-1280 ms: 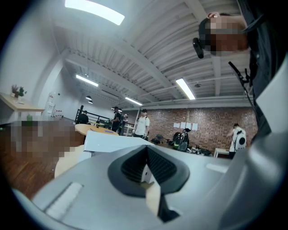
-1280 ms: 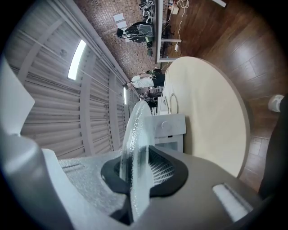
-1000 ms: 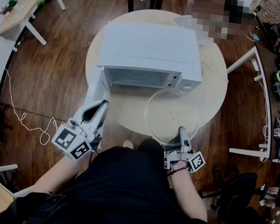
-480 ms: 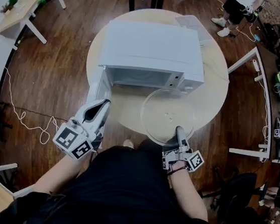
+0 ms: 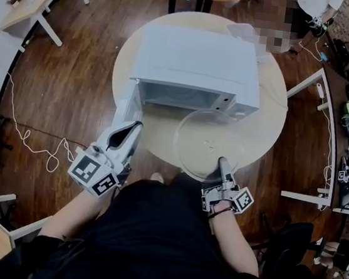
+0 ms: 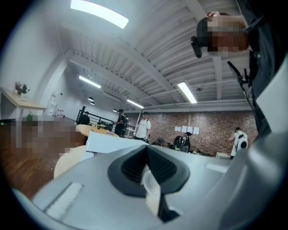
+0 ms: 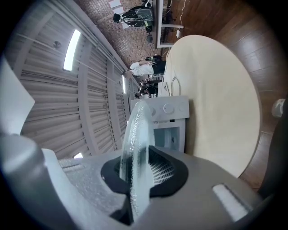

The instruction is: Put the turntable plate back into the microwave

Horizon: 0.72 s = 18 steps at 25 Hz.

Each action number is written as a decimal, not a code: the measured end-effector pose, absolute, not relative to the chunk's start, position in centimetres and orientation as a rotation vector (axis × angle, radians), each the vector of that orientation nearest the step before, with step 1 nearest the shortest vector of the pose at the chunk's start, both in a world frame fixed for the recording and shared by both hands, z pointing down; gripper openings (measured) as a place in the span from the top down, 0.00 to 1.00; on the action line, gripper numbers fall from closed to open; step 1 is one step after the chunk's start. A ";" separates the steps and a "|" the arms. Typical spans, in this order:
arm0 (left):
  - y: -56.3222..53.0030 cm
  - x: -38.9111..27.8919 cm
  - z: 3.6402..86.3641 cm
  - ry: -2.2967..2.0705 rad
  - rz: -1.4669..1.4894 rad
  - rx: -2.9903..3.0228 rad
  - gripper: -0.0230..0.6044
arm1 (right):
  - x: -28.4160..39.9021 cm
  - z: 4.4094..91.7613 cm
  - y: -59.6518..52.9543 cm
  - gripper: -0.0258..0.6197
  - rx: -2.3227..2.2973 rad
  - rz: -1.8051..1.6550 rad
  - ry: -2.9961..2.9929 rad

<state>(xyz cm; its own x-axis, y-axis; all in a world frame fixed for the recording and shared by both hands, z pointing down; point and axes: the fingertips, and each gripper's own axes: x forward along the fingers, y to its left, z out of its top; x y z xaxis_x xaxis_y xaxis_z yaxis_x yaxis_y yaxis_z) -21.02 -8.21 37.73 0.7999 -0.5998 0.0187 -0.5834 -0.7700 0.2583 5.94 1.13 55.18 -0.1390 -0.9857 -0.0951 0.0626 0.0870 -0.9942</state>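
Turntable plate [image 5: 207, 140] clamped at its near rim in right hand-held gripper [image 5: 222, 163], held above counter [image 5: 268, 123] before open microwave [image 5: 197, 59], not yet inside; left hand-held gripper [image 5: 134, 127] closed on door [image 5: 128, 101].

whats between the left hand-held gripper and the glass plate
Just bare table, in the head view: nothing sits between the left hand-held gripper and the glass plate.

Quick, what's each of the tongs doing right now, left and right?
Left tongs: closed, seemingly pinching the edge of the open microwave door.
Right tongs: closed on the rim of the glass plate.
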 end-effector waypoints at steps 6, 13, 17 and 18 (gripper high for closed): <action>-8.3 -21.5 37.8 -0.949 -0.123 2.705 0.95 | 5.5 54.8 0.3 0.91 -1.016 -1.292 1.341; -8.3 -21.8 37.6 -0.969 -0.130 2.687 0.95 | 4.4 53.9 -0.4 0.91 -0.974 -1.312 1.366; -8.4 -21.6 37.5 -0.963 -0.130 2.682 0.95 | 4.0 53.8 -0.7 0.91 -0.969 -1.331 1.387; -8.4 -21.5 37.6 -0.962 -0.126 2.682 0.95 | 3.8 53.8 -0.8 0.91 -0.966 -1.337 1.393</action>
